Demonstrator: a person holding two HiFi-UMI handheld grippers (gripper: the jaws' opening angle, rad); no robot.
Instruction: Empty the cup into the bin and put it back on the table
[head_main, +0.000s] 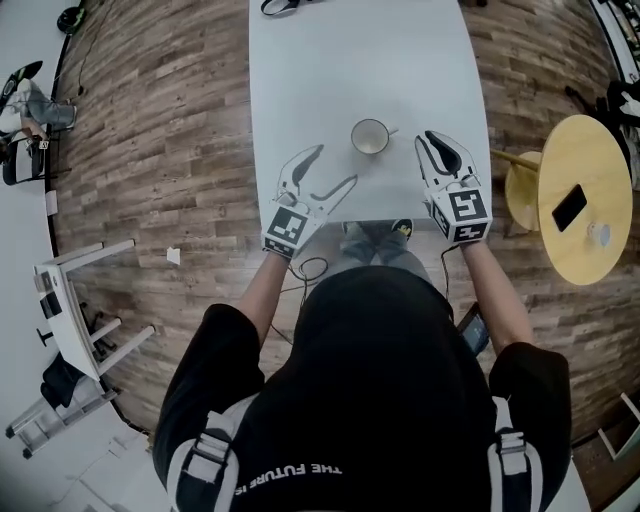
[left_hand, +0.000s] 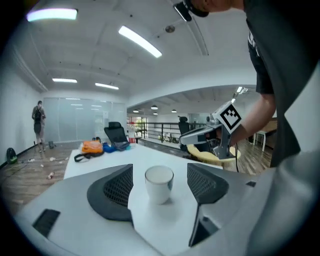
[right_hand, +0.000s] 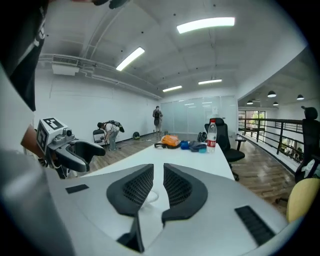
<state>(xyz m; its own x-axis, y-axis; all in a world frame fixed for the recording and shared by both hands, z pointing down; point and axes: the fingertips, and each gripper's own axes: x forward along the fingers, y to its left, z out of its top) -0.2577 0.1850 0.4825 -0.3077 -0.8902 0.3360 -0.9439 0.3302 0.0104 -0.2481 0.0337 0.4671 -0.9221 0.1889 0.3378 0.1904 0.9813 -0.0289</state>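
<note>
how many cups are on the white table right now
1. A white cup stands upright on the white table, between the left gripper and the right gripper, touching neither. Bags at the far end could hide another.

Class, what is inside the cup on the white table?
In the head view the cup shows only a pale, bare-looking interior; nothing stands out in it. From the left gripper view its own wall hides the bottom.

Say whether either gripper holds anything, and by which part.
Nothing is held. The cup stands free on the table, the left gripper wide open, the right gripper nearly closed but empty.
</note>
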